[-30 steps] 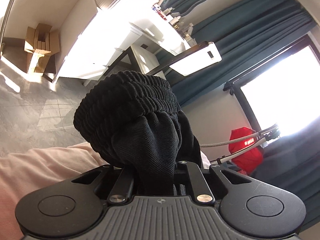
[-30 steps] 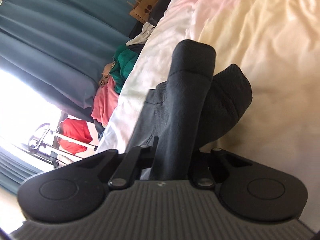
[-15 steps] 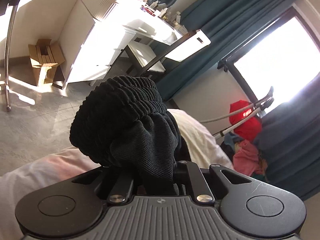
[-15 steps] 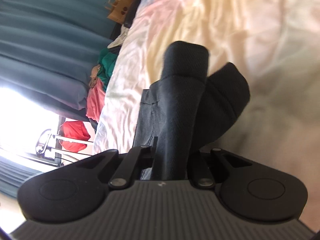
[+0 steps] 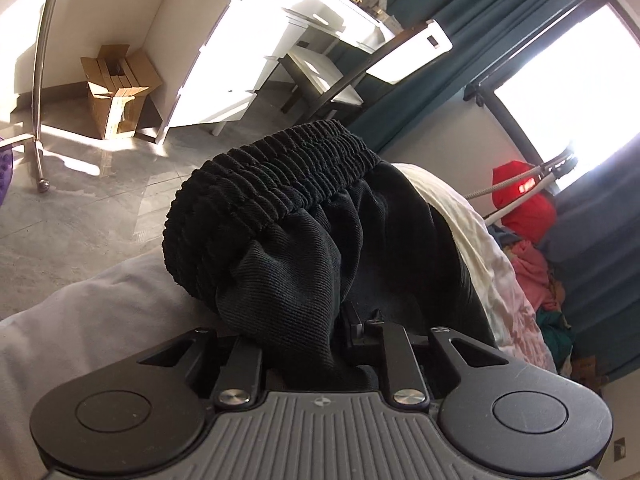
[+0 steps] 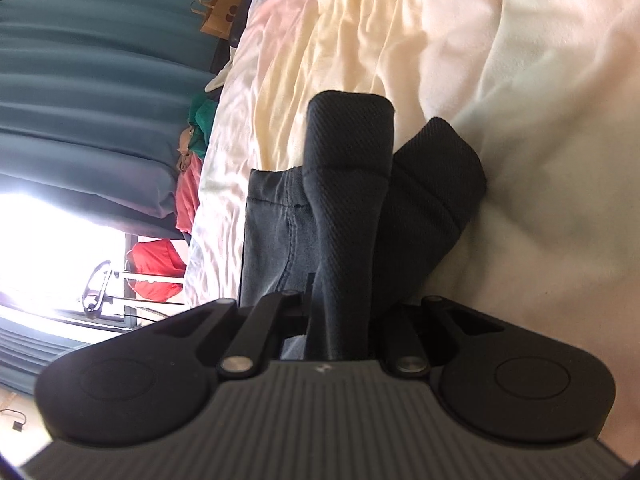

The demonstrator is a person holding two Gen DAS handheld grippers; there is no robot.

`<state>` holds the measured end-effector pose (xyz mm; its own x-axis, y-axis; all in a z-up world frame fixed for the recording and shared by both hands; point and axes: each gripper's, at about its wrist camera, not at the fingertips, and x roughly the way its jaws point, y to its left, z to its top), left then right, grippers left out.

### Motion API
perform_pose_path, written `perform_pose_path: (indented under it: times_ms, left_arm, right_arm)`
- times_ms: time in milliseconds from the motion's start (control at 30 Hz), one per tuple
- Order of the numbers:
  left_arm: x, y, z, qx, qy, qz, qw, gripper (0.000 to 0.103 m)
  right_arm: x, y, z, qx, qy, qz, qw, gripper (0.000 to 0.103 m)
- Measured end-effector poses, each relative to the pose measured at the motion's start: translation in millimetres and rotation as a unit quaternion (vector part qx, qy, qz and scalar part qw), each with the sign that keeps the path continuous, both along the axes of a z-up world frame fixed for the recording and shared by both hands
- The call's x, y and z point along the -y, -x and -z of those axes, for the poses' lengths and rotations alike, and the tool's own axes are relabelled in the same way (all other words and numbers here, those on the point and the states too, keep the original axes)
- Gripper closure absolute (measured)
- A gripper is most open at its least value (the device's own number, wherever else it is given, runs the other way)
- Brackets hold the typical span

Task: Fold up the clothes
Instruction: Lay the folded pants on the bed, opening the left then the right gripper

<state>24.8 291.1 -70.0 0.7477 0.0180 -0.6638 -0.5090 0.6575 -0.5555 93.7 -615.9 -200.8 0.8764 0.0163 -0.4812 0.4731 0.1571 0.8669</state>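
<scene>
Left gripper (image 5: 320, 344) is seen closed on a bunch of black fabric just below the ribbed elastic waistband (image 5: 276, 184) of a pair of black trousers (image 5: 304, 264), the cloth bulging out forward of the jaws and hiding the fingertips. Right gripper (image 6: 344, 320) is likewise clamped on dark cloth, a rolled hem end (image 6: 348, 140) standing up between its jaws with a second fold (image 6: 432, 184) beside it on the right and a flat seamed panel (image 6: 272, 224) on the left. It is judged that the garment is held at both ends, above or just on the bed (image 6: 520, 80), so that one end can be brought over the other and the fold laid flat on the cream sheet; whether the cloth touches the bed cannot be told. As for containers, an open cardboard box (image 5: 116, 88) stands on the far floor at the left, its contents not made out, and a brown paper bag (image 6: 220, 12) is seen beyond the bed near the teal curtain (image 6: 100, 80), its inside hidden. Loose clothes (image 6: 192, 168) are heaped by the curtain.
</scene>
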Motion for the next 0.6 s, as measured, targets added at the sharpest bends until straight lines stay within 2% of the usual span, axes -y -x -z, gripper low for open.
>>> perform_pose_path:
  times_ms: [67, 133, 233, 333, 433, 500, 600]
  left_arm:
    - [5.6, 3.8, -5.1, -0.023, -0.020, 0.019, 0.9994, 0.059]
    - [13.0, 7.8, -13.6, -0.049, -0.057, 0.042, 0.9963, 0.054]
    - [24.2, 13.9, -26.9, -0.089, -0.113, 0.077, 0.9866, 0.053]
    - [46.4, 21.6, -49.2, -0.094, -0.198, 0.104, 0.9700, 0.052]
    - [72.1, 25.7, -72.9, -0.054, -0.253, 0.106, 0.9600, 0.049]
    - [89.9, 21.4, -82.5, -0.029, -0.264, 0.125, 0.9558, 0.045]
    - [133.9, 4.7, -84.6, -0.006, -0.276, 0.171, 0.9457, 0.044]
  right_arm:
    - [-0.6, 1.0, -1.8, -0.001, 0.005, -0.002, 1.000, 0.091]
    - [-0.8, 2.3, -3.9, -0.002, 0.010, -0.003, 1.000, 0.091]
    - [-0.5, 5.0, -6.0, 0.000, 0.012, -0.003, 1.000, 0.091]
    - [-2.5, 7.9, -10.3, -0.001, 0.021, 0.005, 1.000, 0.091]
    - [-4.5, 9.4, -15.2, 0.001, 0.026, 0.009, 1.000, 0.091]
    - [-5.0, 10.7, -18.2, 0.002, 0.030, 0.010, 0.999, 0.091]
    - [-4.8, 12.8, -21.2, 0.004, 0.034, 0.010, 0.999, 0.091]
